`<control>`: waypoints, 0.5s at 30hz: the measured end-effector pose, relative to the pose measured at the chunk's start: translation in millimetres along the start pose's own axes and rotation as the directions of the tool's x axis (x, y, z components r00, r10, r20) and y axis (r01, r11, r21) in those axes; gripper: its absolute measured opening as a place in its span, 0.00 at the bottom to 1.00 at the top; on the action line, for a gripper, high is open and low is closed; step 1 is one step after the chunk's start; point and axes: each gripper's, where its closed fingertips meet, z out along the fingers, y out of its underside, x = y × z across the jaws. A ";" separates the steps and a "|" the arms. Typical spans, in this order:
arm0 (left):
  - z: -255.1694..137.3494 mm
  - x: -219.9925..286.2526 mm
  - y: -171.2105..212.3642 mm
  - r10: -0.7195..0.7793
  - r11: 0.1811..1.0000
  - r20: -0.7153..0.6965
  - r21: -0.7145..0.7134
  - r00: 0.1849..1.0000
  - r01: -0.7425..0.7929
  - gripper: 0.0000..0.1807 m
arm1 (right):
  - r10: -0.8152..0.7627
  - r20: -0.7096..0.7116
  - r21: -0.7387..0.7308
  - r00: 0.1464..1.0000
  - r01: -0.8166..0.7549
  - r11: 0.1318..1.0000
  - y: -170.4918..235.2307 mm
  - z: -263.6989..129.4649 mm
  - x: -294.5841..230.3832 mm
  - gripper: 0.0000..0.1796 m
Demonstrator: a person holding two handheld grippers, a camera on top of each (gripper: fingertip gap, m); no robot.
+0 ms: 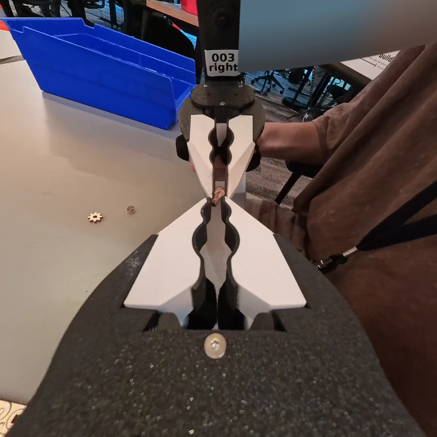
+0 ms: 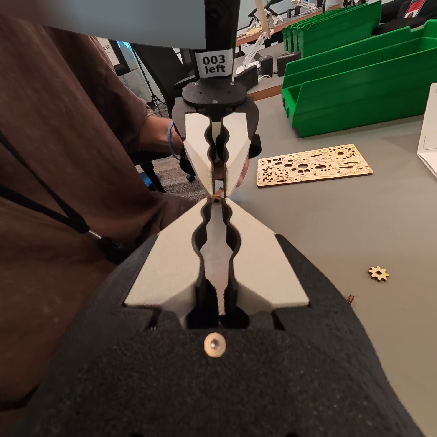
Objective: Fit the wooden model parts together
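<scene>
Two grippers are nose to nose here, tips almost touching over the edge of the grey table [image 2: 331, 224]. The left gripper [image 1: 215, 201] has its jaws pinched nearly together on a small dark wooden piece [image 1: 217, 198], which pokes out just past its tips at a slant. The right gripper [image 2: 216, 201] is clamped on a tiny round wooden piece with a square hole [image 2: 216, 200], sitting right at its fingertips. The two bits look like they meet between the opposing tips, but it's too small to tell if they're actually slotted together.

Out to the left of the left gripper's jaws, well apart from them, a little wooden gear [image 1: 95, 217] lies flat on the table with a smaller round wooden ring [image 1: 131, 209] just beside it. Farther out beyond those is a blue bin [image 1: 101, 78].

From the right wrist view, the laser-cut wooden parts sheet [image 2: 314, 165] lies flat to the right of the jaws, with green bins [image 2: 354, 89] behind it. The same-looking gear [image 2: 378, 273] sits nearer the camera, right of the fingers. A person in a brown sleeve [image 2: 71, 142] is holding both tools.
</scene>
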 end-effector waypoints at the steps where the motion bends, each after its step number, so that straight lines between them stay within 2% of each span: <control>1: 0.1 0.4 0.4 -0.003 1.000 -0.003 -0.001 1.000 0.003 0.03 | 0.001 -0.007 -0.001 1.000 -0.001 1.000 0.1 -0.3 1.2 0.04; 8: -0.1 -1.6 -1.7 0.013 1.000 0.019 0.002 1.000 -0.013 0.01 | 0.009 -0.041 0.023 0.999 -0.008 1.000 -3.4 -2.3 6.9 0.05; 15: 1.4 1.6 4.1 0.042 0.998 0.008 -0.036 0.999 -0.042 0.01 | -0.035 -0.031 -0.011 0.999 0.035 0.999 0.5 -1.3 1.3 0.05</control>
